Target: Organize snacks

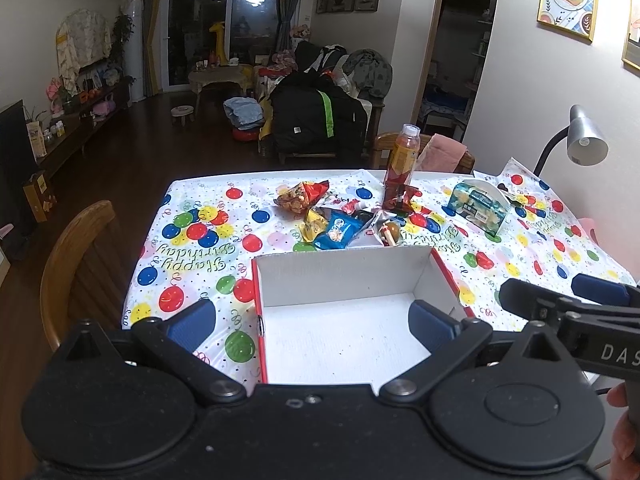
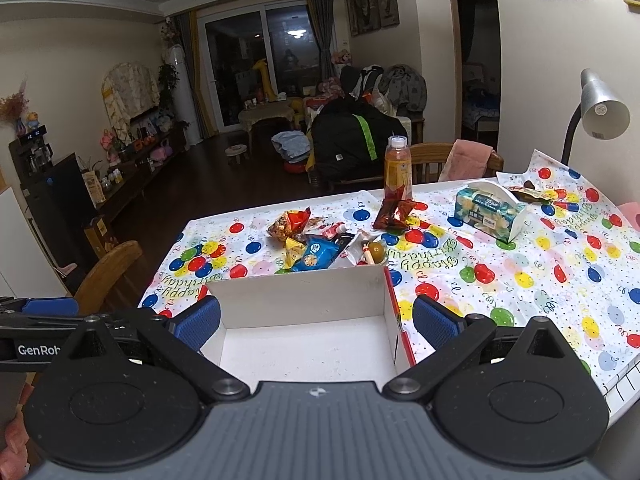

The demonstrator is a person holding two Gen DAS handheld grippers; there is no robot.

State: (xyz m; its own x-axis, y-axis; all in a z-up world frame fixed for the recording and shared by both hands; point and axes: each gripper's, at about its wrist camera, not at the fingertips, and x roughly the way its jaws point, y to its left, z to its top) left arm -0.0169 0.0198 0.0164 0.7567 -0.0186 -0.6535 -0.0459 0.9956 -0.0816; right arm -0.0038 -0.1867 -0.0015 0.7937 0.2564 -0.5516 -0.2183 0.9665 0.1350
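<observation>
Both tongs, left (image 1: 312,320) and right (image 2: 316,320), gape wide, empty, over the box (image 1: 340,272). Snacks (image 1: 332,224) look light, crinkly, slippery; pinch a packet's sealed edge.

Tablecloth (image 1: 192,216): white, red, blue, green, yellow balloons, green "Happy Birthday" script. Box (image 1: 340,276): white inside, red outer edge. Snack packets: one red-orange (image 1: 300,196), one yellow (image 1: 314,224), one blue (image 1: 340,230), one dark red (image 1: 400,198). Bottle (image 1: 402,156): orange-yellow, red label, pale cap. Tissue pack (image 1: 478,202): teal with pale flowers. Gripper pads (image 2: 198,320): blue, black frames. Lamp (image 2: 600,106): silver. Chair (image 1: 76,256): brown wood.
</observation>
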